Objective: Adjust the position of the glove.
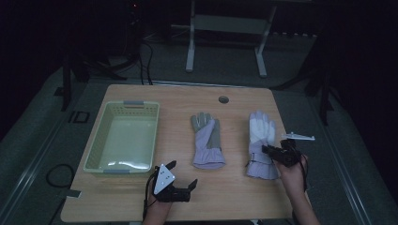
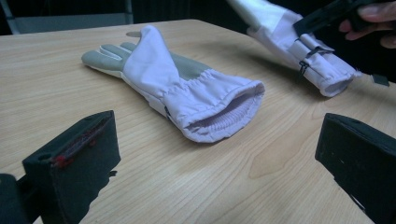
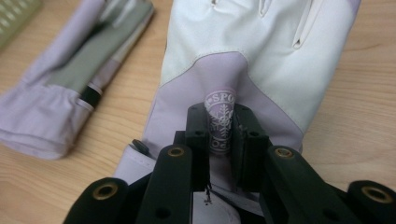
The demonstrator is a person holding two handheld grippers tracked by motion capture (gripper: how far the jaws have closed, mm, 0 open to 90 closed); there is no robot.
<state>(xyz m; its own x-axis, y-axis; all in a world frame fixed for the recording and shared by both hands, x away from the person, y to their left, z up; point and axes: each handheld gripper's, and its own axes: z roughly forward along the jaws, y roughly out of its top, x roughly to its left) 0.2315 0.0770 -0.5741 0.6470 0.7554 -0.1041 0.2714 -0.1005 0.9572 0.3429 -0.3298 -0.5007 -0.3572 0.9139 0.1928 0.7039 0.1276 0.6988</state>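
Right tongs [image 3: 219,135] clamped on a raised fold of the white-backed glove [image 1: 261,140], pinching the lavender fabric at the round snowflake badge [image 3: 220,122] just above the cuff. Glove lying flat on the tabletop [image 1: 234,197] directly under and ahead of those tongs, fingers pointing away, cuff nearest the holding hand [image 1: 293,174]. Left tongs [image 2: 210,168] set wide apart, gripping nothing, hovering low over bare wood. Ahead of them, the grey-palmed glove [image 2: 177,88], its elastic cuff mouth gaping toward the tongs, well short of either pad. Beyond the left tongs and off to their left side in the high view, a pale green basket [image 1: 98,145], nothing visible inside.

Judged soft, light and floppy: padded cloth, likely to droop from any single pinch and to drag its fingers along the wood. No fragility, little slipperiness on the woven shell. Best hold judged to be the gathered wrist or cuff rim, where doubled fabric and elastic gave the pads something thick to bite; a shallow pinch of one loose layer risked sliding free.
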